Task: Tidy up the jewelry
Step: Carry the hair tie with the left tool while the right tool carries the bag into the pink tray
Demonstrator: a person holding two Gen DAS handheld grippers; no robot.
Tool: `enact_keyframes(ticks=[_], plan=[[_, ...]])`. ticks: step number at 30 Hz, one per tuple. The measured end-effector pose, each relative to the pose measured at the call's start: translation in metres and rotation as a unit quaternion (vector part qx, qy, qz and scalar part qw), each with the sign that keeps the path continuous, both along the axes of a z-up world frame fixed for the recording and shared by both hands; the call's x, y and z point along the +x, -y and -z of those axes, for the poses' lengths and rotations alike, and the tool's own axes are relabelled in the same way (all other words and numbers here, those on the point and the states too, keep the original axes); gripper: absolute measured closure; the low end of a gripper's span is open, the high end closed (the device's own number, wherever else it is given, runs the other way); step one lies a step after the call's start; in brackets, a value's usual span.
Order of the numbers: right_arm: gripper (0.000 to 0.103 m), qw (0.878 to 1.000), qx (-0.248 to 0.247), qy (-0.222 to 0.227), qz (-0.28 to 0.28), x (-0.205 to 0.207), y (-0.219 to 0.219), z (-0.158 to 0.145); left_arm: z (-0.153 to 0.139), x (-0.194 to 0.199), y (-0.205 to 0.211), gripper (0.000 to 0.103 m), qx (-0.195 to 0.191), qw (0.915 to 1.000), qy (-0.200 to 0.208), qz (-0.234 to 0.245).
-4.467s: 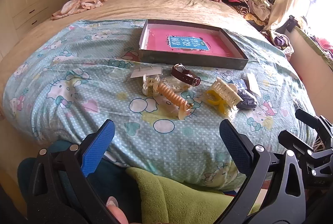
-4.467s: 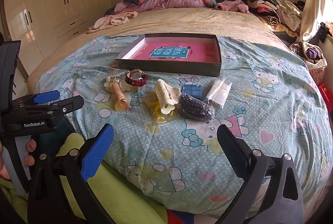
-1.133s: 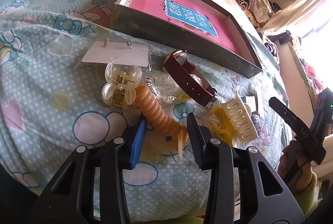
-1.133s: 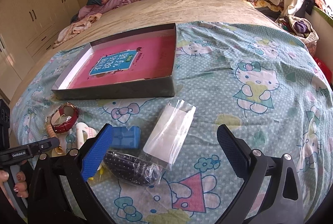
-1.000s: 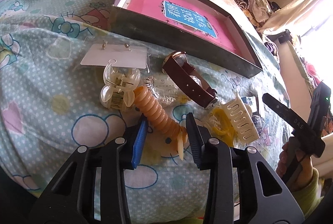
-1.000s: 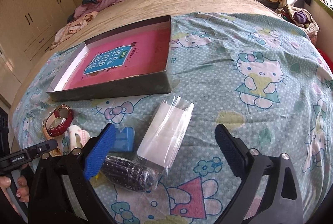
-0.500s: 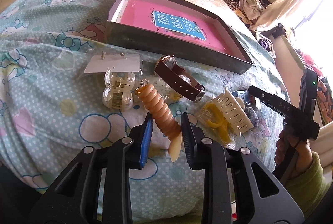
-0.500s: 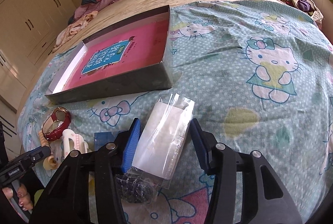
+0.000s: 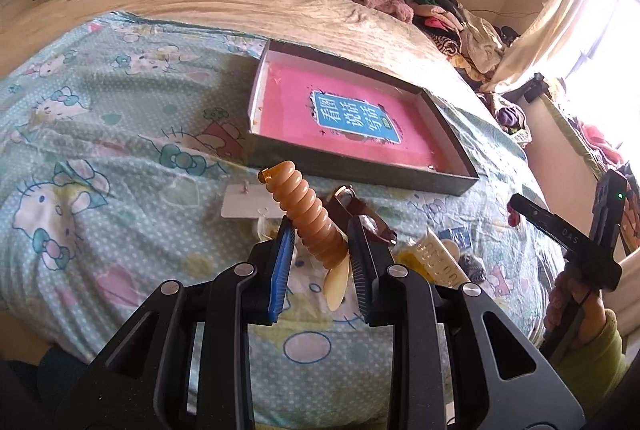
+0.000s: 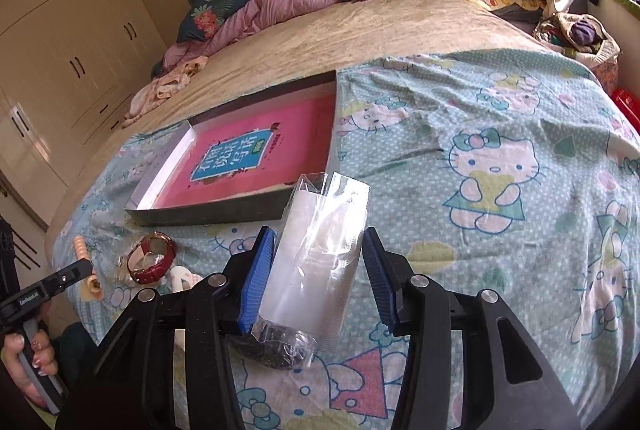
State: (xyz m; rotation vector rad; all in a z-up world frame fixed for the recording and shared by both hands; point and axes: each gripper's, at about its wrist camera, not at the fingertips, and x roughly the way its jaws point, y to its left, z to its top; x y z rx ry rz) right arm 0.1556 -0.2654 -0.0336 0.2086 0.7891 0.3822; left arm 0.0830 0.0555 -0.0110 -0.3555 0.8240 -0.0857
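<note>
My left gripper [image 9: 320,230] is shut on an orange spiral hair clip [image 9: 308,218], held clear of the sheet and pointing up toward the open dark box [image 9: 360,172] with its pink lining. Under it lie a maroon watch [image 9: 362,214], a white earring card [image 9: 240,208] and a cream claw clip [image 9: 440,262]. The jaws of my right gripper [image 10: 318,242] are closing on a clear plastic packet [image 10: 320,250], which stands lifted between the pads. A dark beaded bag [image 10: 280,348] lies beneath it. The watch [image 10: 152,258] is at the left.
All of this lies on a bed under a light blue Hello Kitty sheet [image 10: 500,166]. Crumpled bedding and clothes [image 10: 280,6] are piled at the head and far right. Cream wardrobes [image 10: 60,70] line the left wall. A bright window [image 9: 616,30] is at the right.
The left gripper shut on the orange hair clip and lifted it off the sheet. The right gripper closed from wide open onto the clear packet and raised it.
</note>
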Motion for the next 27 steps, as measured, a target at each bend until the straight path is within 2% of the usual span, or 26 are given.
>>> enact_keyframes(ticks=[9, 15, 27], plan=[[0.059, 0.999, -0.001, 0.042, -0.026, 0.017, -0.024, -0.025, -0.015, 0.025, -0.029, 0.083, 0.000, 0.9992, 0.017, -0.036], [0.059, 0.998, -0.003, 0.056, -0.037, 0.034, -0.039, -0.029, -0.011, 0.046, -0.039, 0.083, -0.004, 0.9985, 0.011, -0.053], [0.059, 0.996, -0.020, 0.062, -0.053, 0.069, -0.066, -0.029, -0.010, 0.090, -0.023, 0.083, 0.018, 0.9991, 0.010, -0.037]])
